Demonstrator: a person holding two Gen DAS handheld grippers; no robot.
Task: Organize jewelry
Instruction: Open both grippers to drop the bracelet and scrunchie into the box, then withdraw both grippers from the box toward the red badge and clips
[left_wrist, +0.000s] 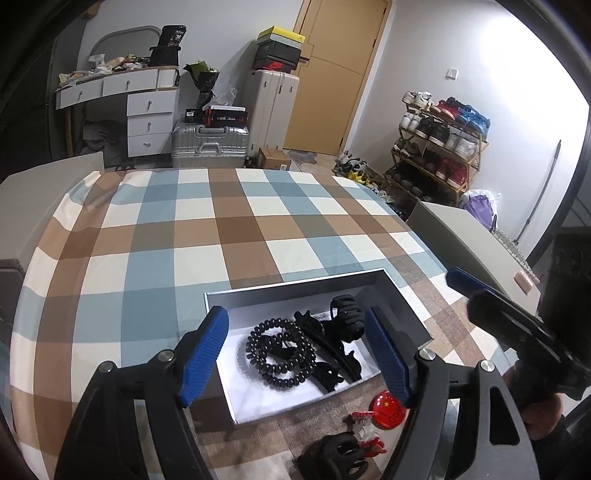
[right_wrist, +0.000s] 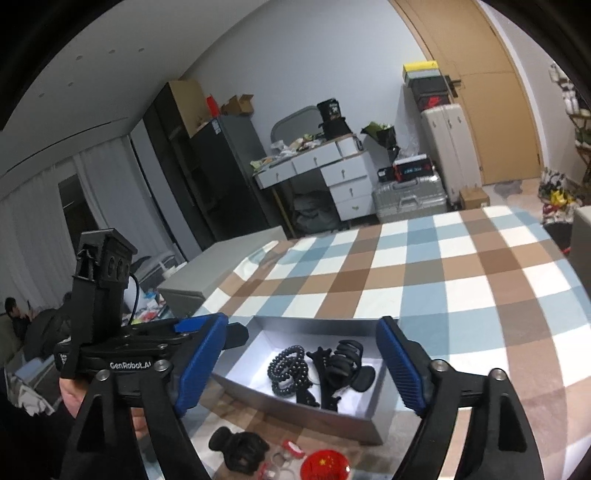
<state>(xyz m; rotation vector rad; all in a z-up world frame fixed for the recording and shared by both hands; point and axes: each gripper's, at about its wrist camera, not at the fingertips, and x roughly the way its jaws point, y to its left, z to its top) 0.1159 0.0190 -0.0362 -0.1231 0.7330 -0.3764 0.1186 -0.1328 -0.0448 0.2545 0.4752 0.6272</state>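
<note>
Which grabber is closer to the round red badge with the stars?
Left, I think. The left gripper hovers open over the box, its finger just above the red badge. The right gripper is open too, slightly farther back.

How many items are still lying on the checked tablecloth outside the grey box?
3 visible: a black claw hair clip, a red-and-white clip beside it, and a round red glossy badge nearest the grey box. The frame edge may hide more.

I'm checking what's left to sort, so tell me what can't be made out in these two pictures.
- Left wrist view: black hair claw cut off by the bottom edge.
- Left wrist view: red round badge, lettering partly hidden by the left tool's pad.
- Right wrist view: red trinkets, too small and blurred to identify.
- Both views: tangled black pieces in the box overlap; count unclear.
</note>
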